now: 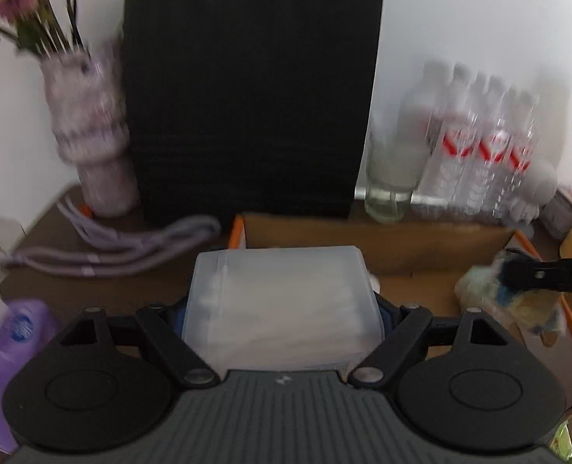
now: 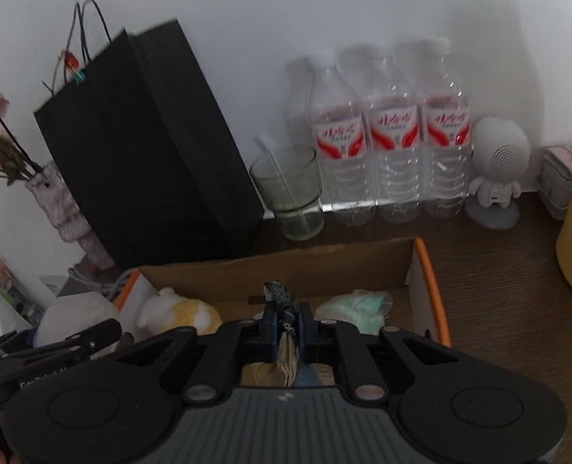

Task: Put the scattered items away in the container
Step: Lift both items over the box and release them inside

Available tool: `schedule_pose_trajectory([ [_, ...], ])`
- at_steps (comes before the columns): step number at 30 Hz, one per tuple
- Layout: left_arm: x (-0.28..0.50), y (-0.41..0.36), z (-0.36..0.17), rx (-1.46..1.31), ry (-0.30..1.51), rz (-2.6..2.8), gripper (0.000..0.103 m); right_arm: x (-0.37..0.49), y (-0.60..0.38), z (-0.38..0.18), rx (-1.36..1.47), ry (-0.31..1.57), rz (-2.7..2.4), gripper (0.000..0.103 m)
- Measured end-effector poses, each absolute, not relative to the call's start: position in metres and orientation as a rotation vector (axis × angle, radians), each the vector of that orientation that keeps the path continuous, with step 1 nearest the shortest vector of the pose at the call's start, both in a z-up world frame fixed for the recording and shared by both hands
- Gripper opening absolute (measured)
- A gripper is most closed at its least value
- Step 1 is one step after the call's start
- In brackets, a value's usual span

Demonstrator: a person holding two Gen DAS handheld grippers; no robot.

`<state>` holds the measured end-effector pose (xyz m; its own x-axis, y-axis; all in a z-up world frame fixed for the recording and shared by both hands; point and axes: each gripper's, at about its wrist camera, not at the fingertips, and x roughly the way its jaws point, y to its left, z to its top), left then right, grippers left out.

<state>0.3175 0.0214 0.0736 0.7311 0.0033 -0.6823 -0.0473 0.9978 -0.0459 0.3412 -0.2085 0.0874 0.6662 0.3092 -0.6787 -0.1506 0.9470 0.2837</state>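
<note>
My left gripper [image 1: 284, 309] is shut on a translucent plastic box of cotton swabs [image 1: 282, 301], held at the near left edge of the cardboard box [image 1: 363, 239] with orange rims. My right gripper [image 2: 286, 328] is shut on a crinkled snack packet [image 2: 284, 321], held over the cardboard box [image 2: 286, 266]. In the box lie a yellow-white plush toy [image 2: 177, 311] and a pale green mask [image 2: 357, 305]. The right gripper's finger and packet show blurred at the right of the left wrist view [image 1: 518, 286]. The left gripper's finger shows at the lower left of the right wrist view [image 2: 73, 342].
A black paper bag [image 2: 146, 147] stands behind the box. A glass [image 2: 289, 189], several water bottles [image 2: 390, 131] and a white robot-shaped speaker [image 2: 494, 170] line the wall. A flower vase [image 1: 88, 127], purple cable [image 1: 131, 247] and purple bottle [image 1: 19, 348] are on the left.
</note>
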Motion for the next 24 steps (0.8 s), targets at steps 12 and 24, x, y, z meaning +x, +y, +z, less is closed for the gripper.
schedule_pose_trajectory([
  [12,0.345,0.004,0.052,0.027,0.84,-0.001,0.087,0.379,-0.185,0.046,0.159,0.913,0.187,0.036],
  [24,0.331,0.008,0.094,-0.017,0.836,0.023,0.103,0.362,-0.209,0.089,0.195,0.879,0.173,0.062],
])
